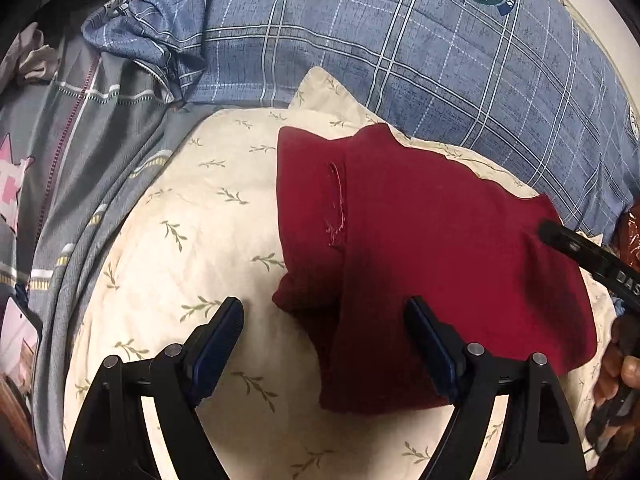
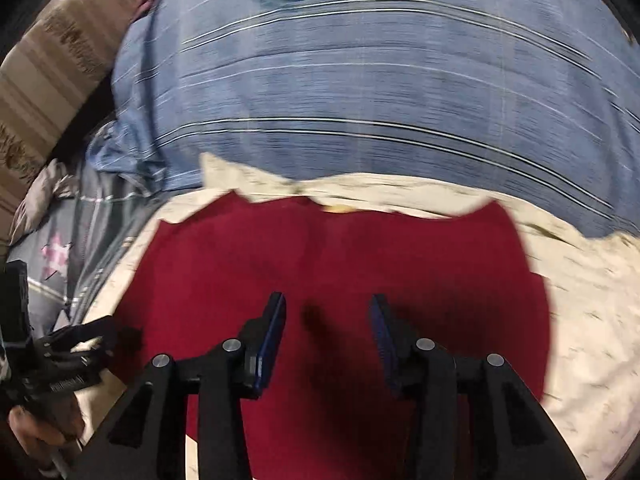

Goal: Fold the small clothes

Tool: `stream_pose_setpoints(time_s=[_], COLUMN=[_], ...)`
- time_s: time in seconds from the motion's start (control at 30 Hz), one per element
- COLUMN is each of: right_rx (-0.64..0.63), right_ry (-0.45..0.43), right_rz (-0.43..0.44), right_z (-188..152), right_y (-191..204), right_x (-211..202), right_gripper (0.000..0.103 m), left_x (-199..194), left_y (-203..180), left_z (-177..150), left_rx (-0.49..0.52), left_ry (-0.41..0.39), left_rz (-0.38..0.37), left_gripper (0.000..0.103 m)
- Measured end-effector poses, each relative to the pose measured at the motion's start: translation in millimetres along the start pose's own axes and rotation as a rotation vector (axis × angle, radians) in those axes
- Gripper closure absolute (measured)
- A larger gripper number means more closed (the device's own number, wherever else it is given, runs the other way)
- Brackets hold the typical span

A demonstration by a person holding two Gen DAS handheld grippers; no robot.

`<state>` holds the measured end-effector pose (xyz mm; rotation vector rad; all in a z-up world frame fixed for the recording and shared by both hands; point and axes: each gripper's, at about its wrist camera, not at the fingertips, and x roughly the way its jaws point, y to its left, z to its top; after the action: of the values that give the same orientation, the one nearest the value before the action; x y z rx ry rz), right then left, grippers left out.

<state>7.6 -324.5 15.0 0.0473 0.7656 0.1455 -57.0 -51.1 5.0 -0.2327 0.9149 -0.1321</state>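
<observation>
Setting: bedding fills both views; a cream pillow printed with leaf sprigs carries the work, a blue plaid cover lies along its far edge, and a grey striped sheet lies off its left edge.
Task item: a dark red garment lies on the right half of the pillow, already doubled, with a raised fold edge running from the near edge toward the far one.
Left gripper: fingers spread wide, nothing between them; the right-hand finger stands over the garment's near-left part, the other over bare pillow. Whether either pad touches cloth cannot be told.
Right gripper: fingers partly spread over the middle of the red cloth, gripping nothing; this view is streaked with motion blur.
Person: a hand shows at the right margin of the left wrist view, wrapped round the right tool's handle.
Stage (judged): one fold appears laid and let go; the next fold or a smoothing pass seems due.
Technique (judged): take a single free corner near the pillow's near edge, pinching all layers there and not only the top one. Carry it low across to the opposite edge. Match the hems before opening the fingers.
Risk (judged): soft pillow filling may let the pile slide, so keep one tool steadying the fold line.
</observation>
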Motion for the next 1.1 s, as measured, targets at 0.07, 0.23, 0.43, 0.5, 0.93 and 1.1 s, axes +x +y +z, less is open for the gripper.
stream_pose_setpoints(time_s=[0.07, 0.23, 0.43, 0.5, 0.93, 1.1], right_rx=[-0.021, -0.026, -0.068, -0.068, -0.159, -0.149], right_ry=[0.004, 0.022, 0.065, 0.093, 0.140, 0.181], right_rz=[0.032, 0.144, 0.137, 0.135, 0.117, 0.126], right_z=[6.2, 26.0, 53.0, 58.5, 67.7, 56.9], right_y=[19.8, 68.7, 108.6, 116.2, 148.6, 150.1], right_x=[13.8, 47.2, 77.6, 89.2, 128.7, 153.2], right_gripper=[0.058, 0.044, 0.044, 0.045, 0.096, 0.096], left_x=[0.0, 3.4, -2.3, -3.5, 2.0, 5.2], left_y=[-0.6, 2.0, 14.0, 17.8, 29.8, 29.4], left_z=[0.0, 0.9, 4.8, 6.1, 12.5, 11.2], left_rx=[0.007, 0.005, -0.019, -0.023, -0.076, -0.083], left_ry=[-0.006, 0.003, 0.000, -0.004, -0.002, 0.005], left_rz=[0.008, 0.004, -0.008, -0.011, -0.026, -0.023], left_gripper=[0.020, 0.019, 0.020, 0.020, 0.020, 0.020])
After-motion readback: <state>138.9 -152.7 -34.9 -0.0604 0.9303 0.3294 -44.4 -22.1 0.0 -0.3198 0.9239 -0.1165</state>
